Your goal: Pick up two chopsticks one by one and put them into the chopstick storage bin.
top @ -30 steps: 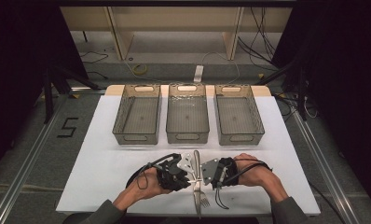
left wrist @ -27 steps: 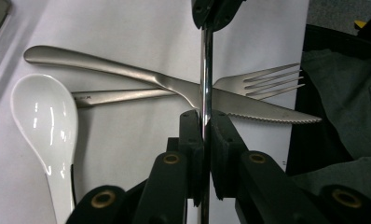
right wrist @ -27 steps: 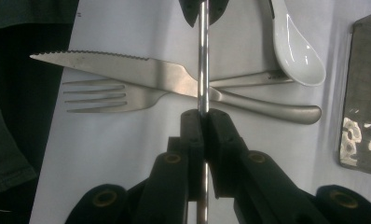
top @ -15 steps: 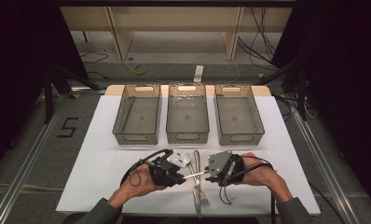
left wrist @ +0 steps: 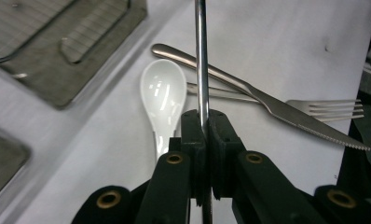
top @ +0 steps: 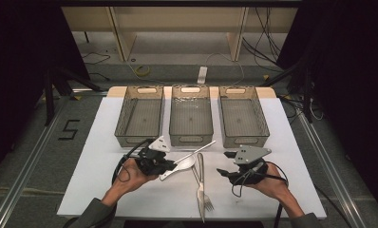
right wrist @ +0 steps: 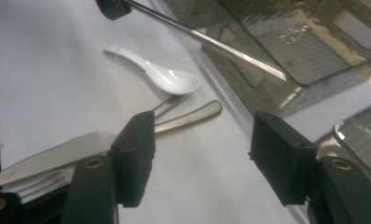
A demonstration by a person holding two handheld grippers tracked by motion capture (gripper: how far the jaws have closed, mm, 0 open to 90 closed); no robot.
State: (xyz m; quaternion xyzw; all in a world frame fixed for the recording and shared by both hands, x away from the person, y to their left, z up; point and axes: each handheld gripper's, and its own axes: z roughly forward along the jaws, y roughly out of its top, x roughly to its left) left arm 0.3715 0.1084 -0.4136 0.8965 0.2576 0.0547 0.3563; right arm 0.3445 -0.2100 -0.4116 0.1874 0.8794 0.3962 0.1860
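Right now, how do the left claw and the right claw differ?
The left claw is shut on a thin metal stick; the right claw is open and empty, its jaws having just been opening. The left claw is beside the white spoon, the right claw beyond the knife. Both are hand-held.

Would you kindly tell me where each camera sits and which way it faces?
High view: above the table's near side, looking forward and down on three grey mesh trays; both forearms show.
Left gripper view: rides the left gripper, shut on a thin metal rod.
Right gripper view: rides the open right gripper.
Both gripper views share the white ceramic spoon.
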